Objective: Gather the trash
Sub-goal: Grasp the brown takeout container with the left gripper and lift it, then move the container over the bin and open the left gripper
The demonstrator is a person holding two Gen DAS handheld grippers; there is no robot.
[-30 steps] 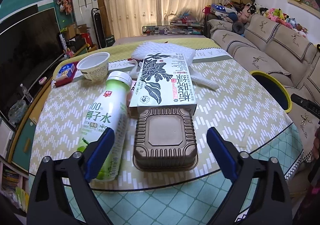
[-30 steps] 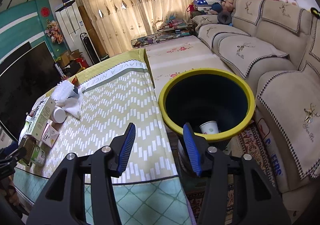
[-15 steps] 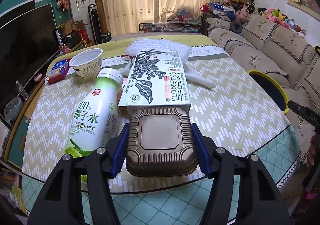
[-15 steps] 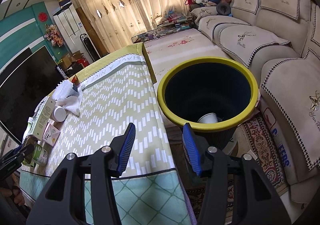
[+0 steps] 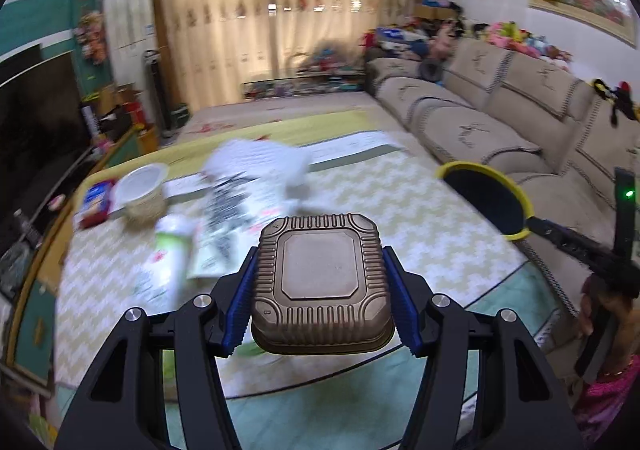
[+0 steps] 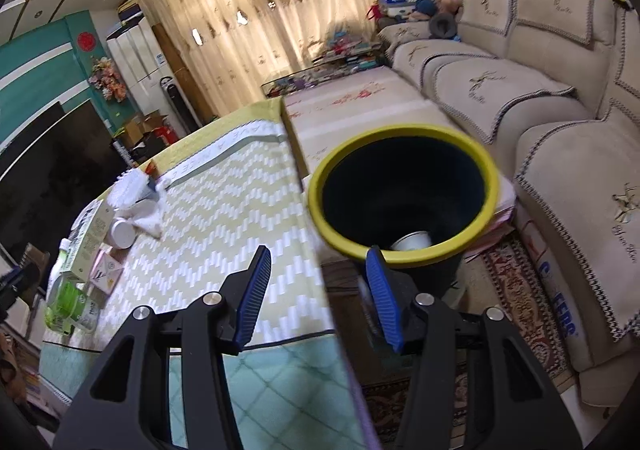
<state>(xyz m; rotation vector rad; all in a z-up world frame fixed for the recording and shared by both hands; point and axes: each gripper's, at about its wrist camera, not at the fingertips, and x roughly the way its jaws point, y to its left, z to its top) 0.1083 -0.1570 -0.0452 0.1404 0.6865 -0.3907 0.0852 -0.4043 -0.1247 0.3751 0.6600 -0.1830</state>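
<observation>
My left gripper (image 5: 320, 290) is shut on a brown ribbed plastic tray (image 5: 320, 282), upside down, lifted above the table. Behind it on the table lie a green-and-white bottle (image 5: 168, 250), a white carton with black print (image 5: 228, 217), a white cup (image 5: 140, 193) and a white foam wrap (image 5: 260, 161), all blurred. The black bin with a yellow rim (image 6: 404, 193) stands on the floor by the table's right side, with a white cup (image 6: 412, 240) inside. It also shows in the left wrist view (image 5: 488, 201). My right gripper (image 6: 318, 290) is open and empty, just before the bin's rim.
The table (image 6: 224, 217) has a yellow-white zigzag cloth. A beige sofa (image 6: 540, 97) runs along the right, with a patterned rug (image 6: 516, 302) before it. A TV (image 6: 44, 161) stands at the left. A red-and-blue pack (image 5: 94, 201) lies beside the cup.
My left gripper closed on the brown tray and lifted it off the table, swinging toward the right. My right gripper stayed open by the bin.
</observation>
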